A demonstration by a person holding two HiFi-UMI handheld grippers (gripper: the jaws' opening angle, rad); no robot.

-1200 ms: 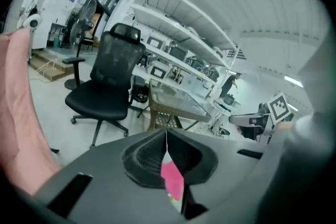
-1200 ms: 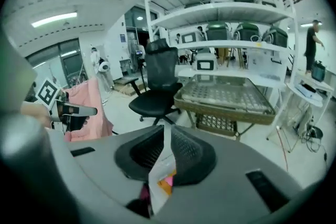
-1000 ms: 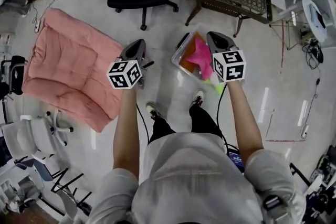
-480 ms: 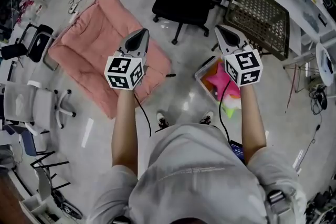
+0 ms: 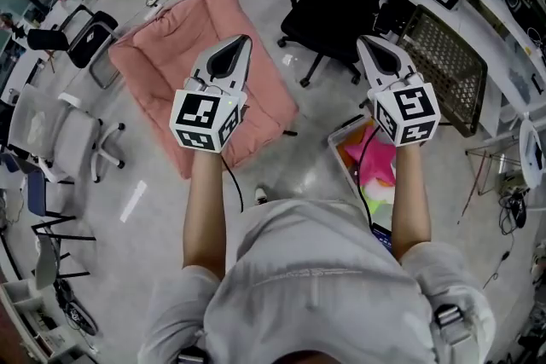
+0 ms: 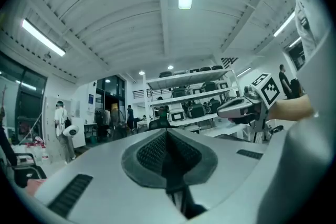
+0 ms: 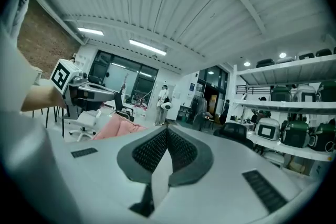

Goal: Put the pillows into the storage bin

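Observation:
A large pink cushion (image 5: 192, 72) lies flat on the floor ahead, partly under my left gripper (image 5: 240, 43) in the head view. It also shows low at the left as the pink cushion (image 7: 118, 126) in the right gripper view. The clear storage bin (image 5: 341, 158) stands on the floor beneath my right forearm, holding a pink pillow (image 5: 380, 166) and orange and green ones. My right gripper (image 5: 368, 43) is raised beside the left. Both point level across the room, well above the floor, and both are shut with nothing in them, as the left gripper (image 6: 167, 135) and right gripper (image 7: 168, 134) show.
A black office chair (image 5: 341, 0) stands just beyond the cushion and bin. A brown wire basket (image 5: 448, 64) sits at the right by the desks. White chairs (image 5: 64, 136) and a black stand (image 5: 81, 38) are at the left. Cables trail near the cushion's far corner.
The person has turned and the view swung. The bin, earlier between the grippers, now lies under the right forearm, and the cushion has come to the middle. Both grippers stayed shut and raised.

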